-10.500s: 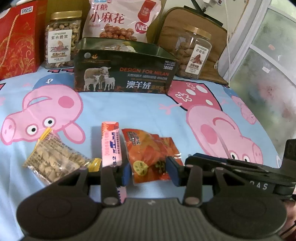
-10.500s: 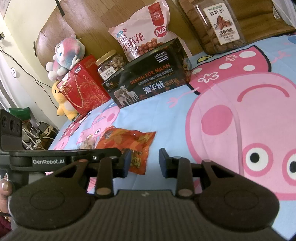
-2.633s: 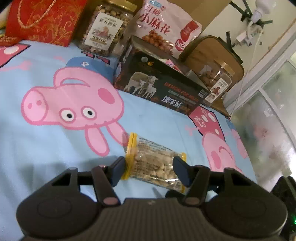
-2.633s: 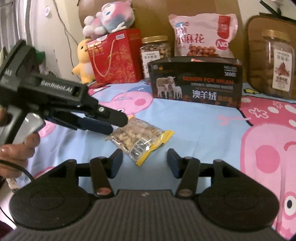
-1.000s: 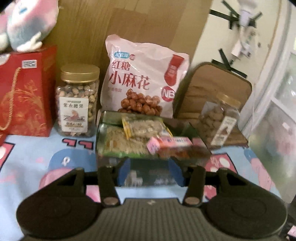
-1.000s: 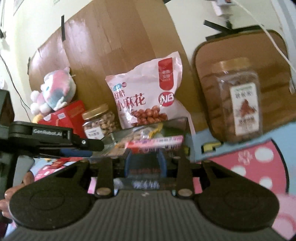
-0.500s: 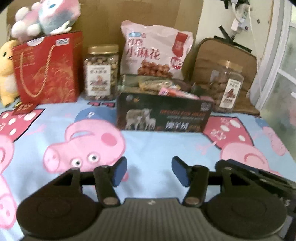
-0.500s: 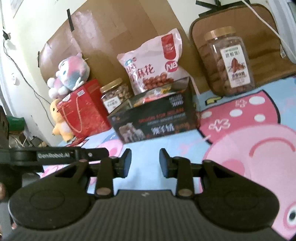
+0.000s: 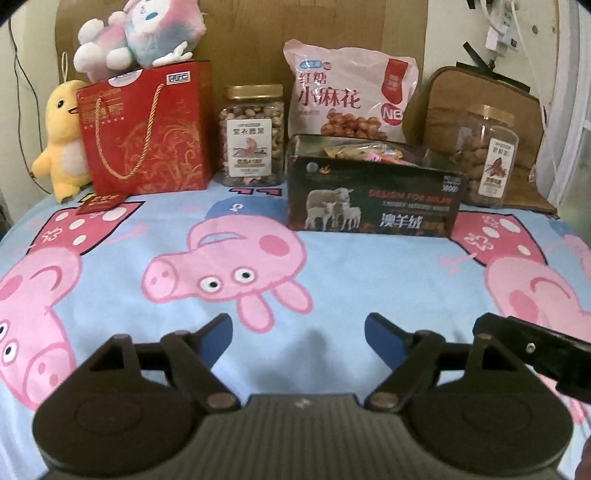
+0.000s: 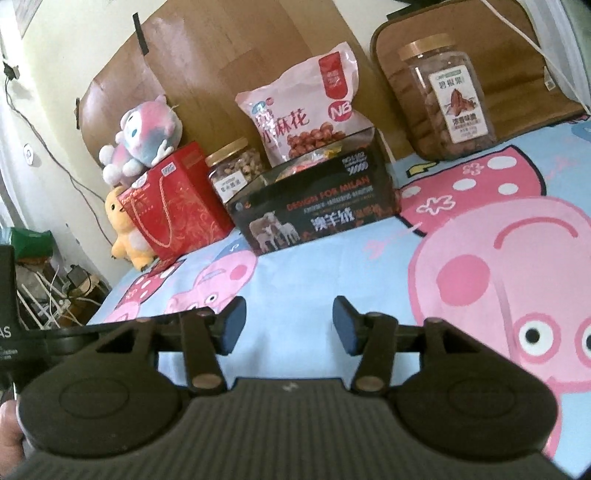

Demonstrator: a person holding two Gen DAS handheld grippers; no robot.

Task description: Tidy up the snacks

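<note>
I see soft daylight, apparently from the right. Fisheye bends the edges; the black box's lettering blurs slightly.

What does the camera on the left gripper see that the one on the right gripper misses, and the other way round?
Only the left view shows the wall plugs at upper right and the right gripper's side. Only the right view shows floor clutter with cables beside the bed and a hand. Both show the dark box holding snack packets, two nut jars, the pink bag, the red gift bag, plush toys, and each one's own empty gripper, jaws opening.
</note>
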